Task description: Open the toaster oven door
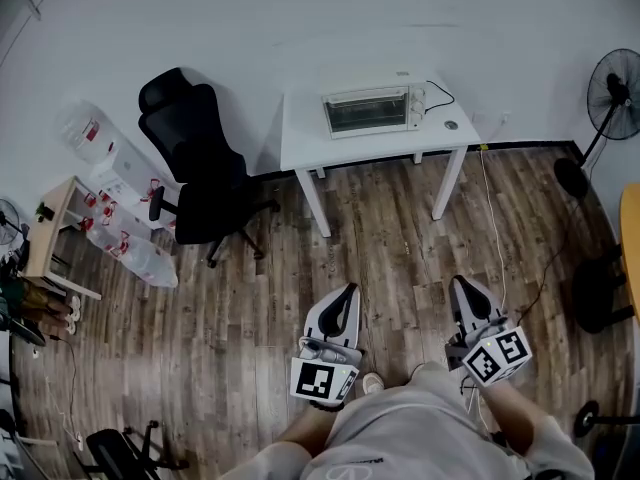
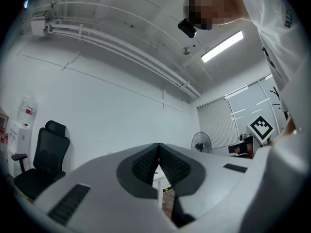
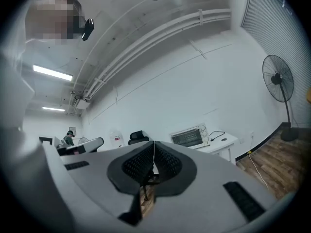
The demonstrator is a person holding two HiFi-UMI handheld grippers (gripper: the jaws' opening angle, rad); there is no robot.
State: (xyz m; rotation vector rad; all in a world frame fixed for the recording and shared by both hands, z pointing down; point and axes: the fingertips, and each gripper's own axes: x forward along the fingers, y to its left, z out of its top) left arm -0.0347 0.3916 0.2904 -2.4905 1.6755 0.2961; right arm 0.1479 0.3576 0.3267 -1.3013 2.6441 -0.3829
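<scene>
White, black and brown-grained wood

The toaster oven (image 1: 372, 111) is white with a dark glass door. The table (image 1: 302, 140) and wall (image 1: 300, 28) are white. The office chair (image 1: 200, 173) and fan (image 1: 612, 93) are black. The floor (image 1: 390, 248) is brown wood-grain planks. The left gripper (image 1: 349, 289) and right gripper (image 1: 461, 281) are grey, with black-and-white square-patterned cubes.

Sparsely furnished office or test room. Plank floor (image 1: 390, 258) and bare white walls (image 1: 300, 28). A swivel chair (image 1: 195, 168), a white table (image 1: 300, 140) bearing a toaster oven (image 1: 372, 111), and a pedestal fan (image 1: 612, 80). Window blinds (image 2: 221, 125), strip lights (image 2: 222, 46) and exposed ceiling pipes (image 3: 160, 35).
</scene>
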